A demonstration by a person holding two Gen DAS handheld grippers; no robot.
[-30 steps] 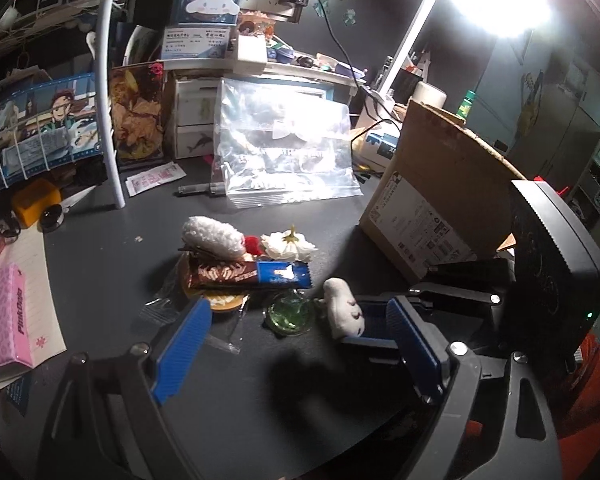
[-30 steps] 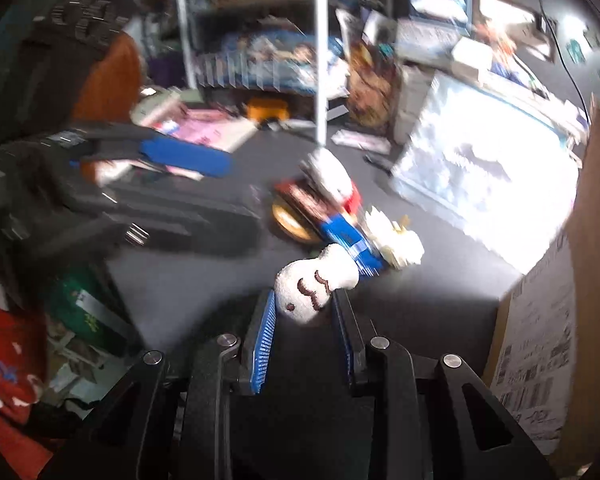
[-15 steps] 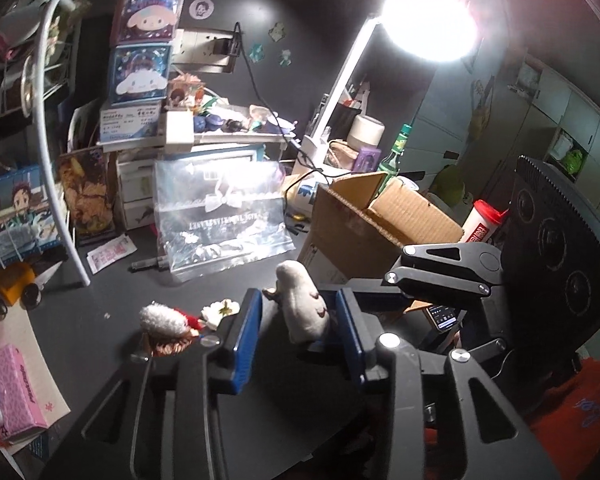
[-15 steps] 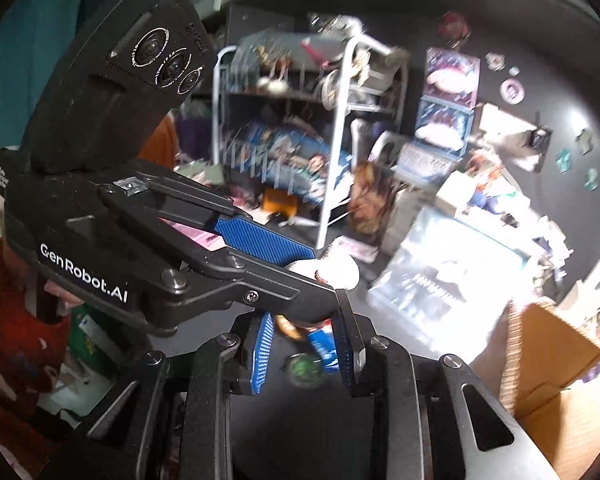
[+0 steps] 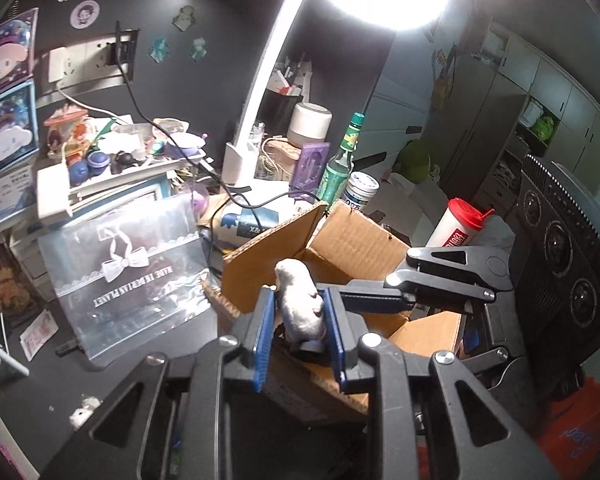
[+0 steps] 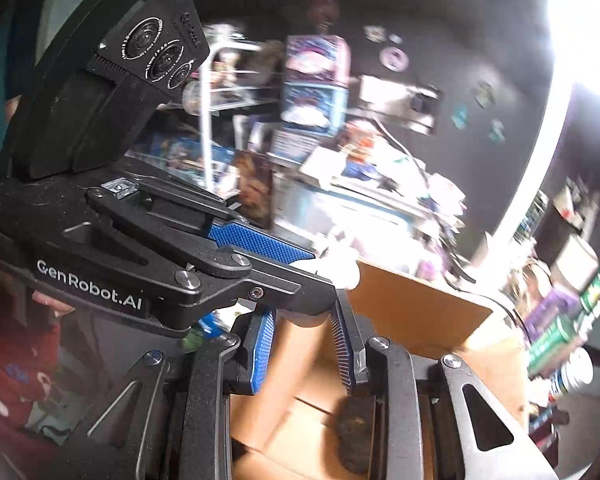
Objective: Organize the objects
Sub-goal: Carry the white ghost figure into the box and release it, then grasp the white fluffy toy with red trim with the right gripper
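A white plush toy [image 5: 296, 292] hangs over the open cardboard box [image 5: 356, 236]. My left gripper [image 5: 298, 300] is shut on it, with a blue pad pressed on each side. From the right, my right gripper [image 5: 324, 320] reaches in and grips the toy's lower end. In the right wrist view the left gripper [image 6: 324, 274] crosses in front of the right gripper [image 6: 304, 308] and hides most of the toy [image 6: 346, 270]. A dark brown lump [image 6: 354, 436] lies inside the box [image 6: 420, 300].
A clear zip bag [image 5: 128, 272] leans against white drawers on the left. Behind the box stand a white desk lamp [image 5: 260, 92], a green bottle [image 5: 340, 164] and a red-capped container [image 5: 456, 228]. A small white item [image 5: 84, 406] lies on the dark desk.
The left gripper closed on the plush toy that the right gripper held. Both rose together and carried it from the desk to above the cardboard box.
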